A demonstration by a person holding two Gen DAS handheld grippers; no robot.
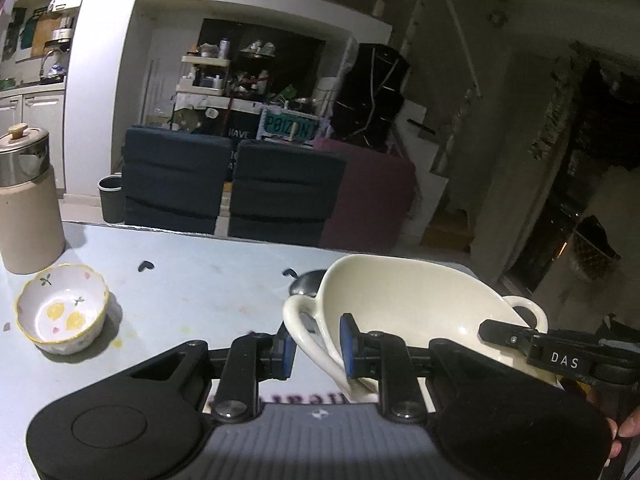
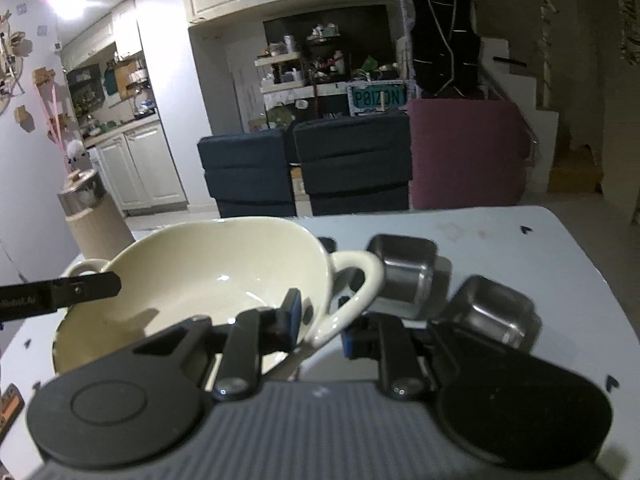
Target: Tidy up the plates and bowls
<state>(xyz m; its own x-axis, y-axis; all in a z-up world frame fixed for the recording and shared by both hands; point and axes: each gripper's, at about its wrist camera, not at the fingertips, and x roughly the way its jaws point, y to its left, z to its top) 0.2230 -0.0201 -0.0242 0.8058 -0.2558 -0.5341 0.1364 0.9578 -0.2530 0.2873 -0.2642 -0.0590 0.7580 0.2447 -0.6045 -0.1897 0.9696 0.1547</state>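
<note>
While both grippers work at one cream two-handled bowl (image 1: 404,304), each straddles a loop handle on its own side. Left gripper (image 1: 318,346): blue-padded fingers (image 1: 347,346) stand on either side of the bowl's left handle (image 1: 308,336), one finger outside the loop and one against the bowl wall; whether the pads press the ceramic or merely flank it cannot be told from the left wrist view. Right gripper (image 2: 318,322): same arrangement on the right handle (image 2: 354,292), one pad inside the bowl rim and the other just beyond the loop; firm contact cannot be told here either.

Bowl sits tilted, its far rim higher than the near rim, over the pale blue table (image 1: 192,280). Whether its base touches the table cannot be told. Interior is bare, with a glare spot.

Left of the cream bowl, well apart on the table, stands a small white bowl (image 1: 62,310) with a scalloped yellow rim and lemon print, upright. Beyond it at the far left edge stands a beige canister (image 1: 28,200) with a metal lid and wooden knob.

Right wrist view: two square steel cups (image 2: 404,268) rest on the table just right of the cream bowl, one nearer than the other, both upright.

Far side of the table: two dark blue chair backs (image 1: 232,184) and a maroon one.

A fingertip (image 1: 628,428) shows at the lower right edge of the left wrist view.
</note>
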